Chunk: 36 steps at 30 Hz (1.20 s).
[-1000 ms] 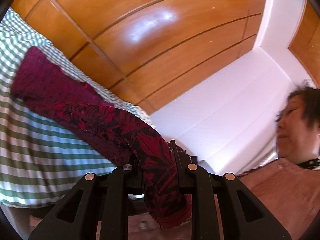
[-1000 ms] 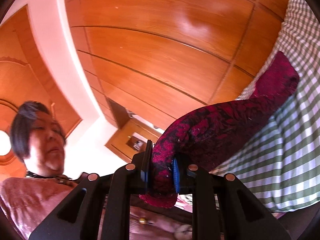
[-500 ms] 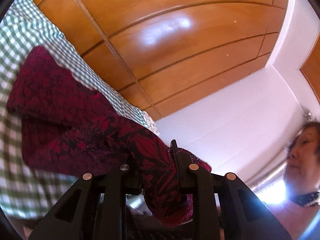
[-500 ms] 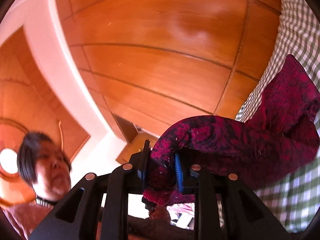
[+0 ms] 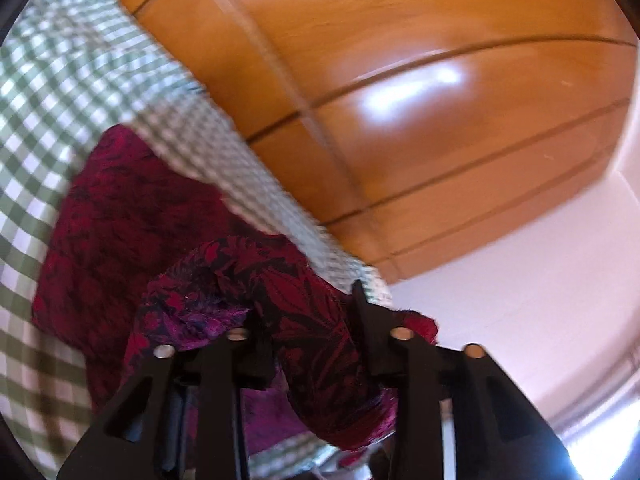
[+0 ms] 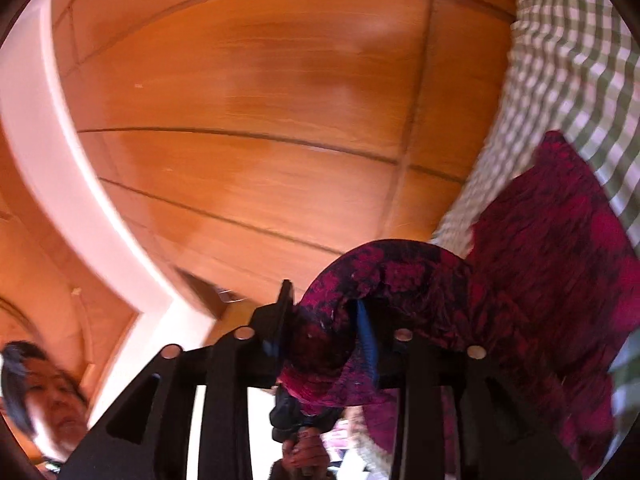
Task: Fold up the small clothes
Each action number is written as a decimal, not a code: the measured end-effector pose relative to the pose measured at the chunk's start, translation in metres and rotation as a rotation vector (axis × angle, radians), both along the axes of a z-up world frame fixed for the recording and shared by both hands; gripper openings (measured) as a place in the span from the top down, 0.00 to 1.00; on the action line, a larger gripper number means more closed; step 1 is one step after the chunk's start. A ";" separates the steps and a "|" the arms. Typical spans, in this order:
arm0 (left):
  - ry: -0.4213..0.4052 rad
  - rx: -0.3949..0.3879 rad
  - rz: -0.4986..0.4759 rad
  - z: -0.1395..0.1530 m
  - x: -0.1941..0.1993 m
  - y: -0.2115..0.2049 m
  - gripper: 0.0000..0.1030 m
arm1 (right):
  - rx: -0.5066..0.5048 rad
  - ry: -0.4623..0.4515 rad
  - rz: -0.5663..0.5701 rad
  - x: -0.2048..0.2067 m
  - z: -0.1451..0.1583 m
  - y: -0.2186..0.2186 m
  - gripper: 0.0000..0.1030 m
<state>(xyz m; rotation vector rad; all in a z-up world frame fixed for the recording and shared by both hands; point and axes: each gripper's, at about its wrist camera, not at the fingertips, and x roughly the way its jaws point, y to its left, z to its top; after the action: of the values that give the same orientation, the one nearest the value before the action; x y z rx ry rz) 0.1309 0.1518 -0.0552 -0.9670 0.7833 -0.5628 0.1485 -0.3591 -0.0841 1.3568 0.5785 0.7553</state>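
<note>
My left gripper [image 5: 312,340] has just been opening, fingers slack around the crimson-and-black floral fabric garment [image 5: 132,240] folded on the green-and-white checked bedspread [image 5: 60,80]. My right gripper [image 6: 324,332] likewise. I'd withdraw both straight back, avoiding snagging the fold.

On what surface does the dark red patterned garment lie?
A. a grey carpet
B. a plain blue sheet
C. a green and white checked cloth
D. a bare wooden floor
C: in both wrist views the red garment spreads over a green and white checked cloth, with wooden panels behind.
</note>
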 end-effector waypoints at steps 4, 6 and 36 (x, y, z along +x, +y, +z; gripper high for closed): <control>0.102 -0.022 0.096 -0.032 0.016 0.005 0.26 | 0.011 0.122 -0.138 0.008 -0.036 -0.007 0.21; 0.106 0.011 0.142 -0.037 0.015 0.009 0.19 | 0.014 0.147 -0.164 0.007 -0.048 -0.008 0.23; -0.124 0.687 0.086 -0.031 -0.022 -0.055 0.15 | -1.244 0.017 0.022 0.067 -0.010 0.116 0.29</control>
<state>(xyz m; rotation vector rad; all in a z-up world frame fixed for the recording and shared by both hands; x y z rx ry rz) 0.1094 0.0966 -0.0861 -0.3255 0.7445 -0.2407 0.2151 -0.2430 -0.0936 0.1998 0.8632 0.2599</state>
